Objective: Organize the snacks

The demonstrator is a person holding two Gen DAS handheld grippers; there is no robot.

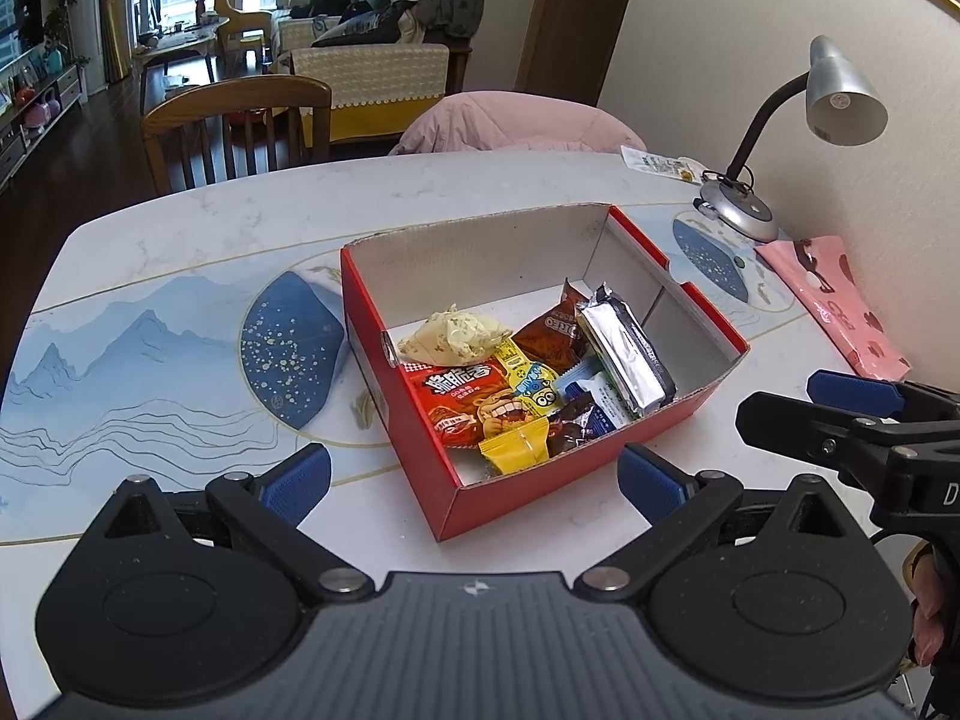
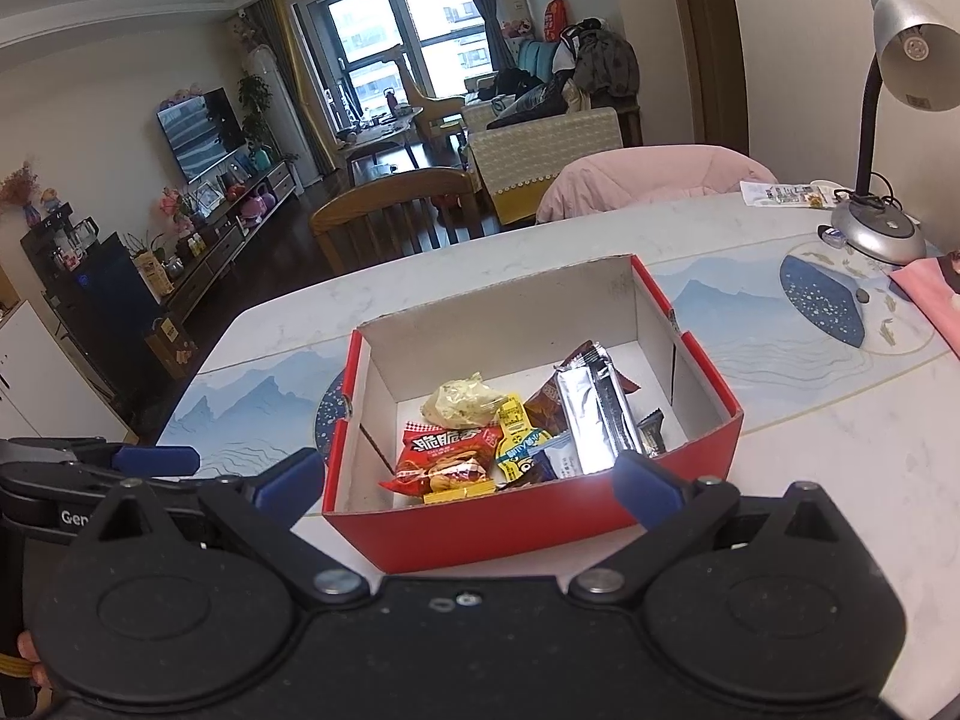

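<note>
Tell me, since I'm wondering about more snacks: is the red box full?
Not full. The red box holds snack packets along one side; bare floor shows beyond them.

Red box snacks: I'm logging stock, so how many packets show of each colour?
In the red box:
Red: 1
Yellow: 2
Pale clear bag: 1
Brown: 1
Silver: 1
Blue-white: 1
Dark: 2
Total: 9

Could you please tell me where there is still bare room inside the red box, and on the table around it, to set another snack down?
Inside the red box, the floor along the far wall is bare; the snacks crowd its near half. The table is open left of the box; the lamp and pink packet crowd the right.
</note>
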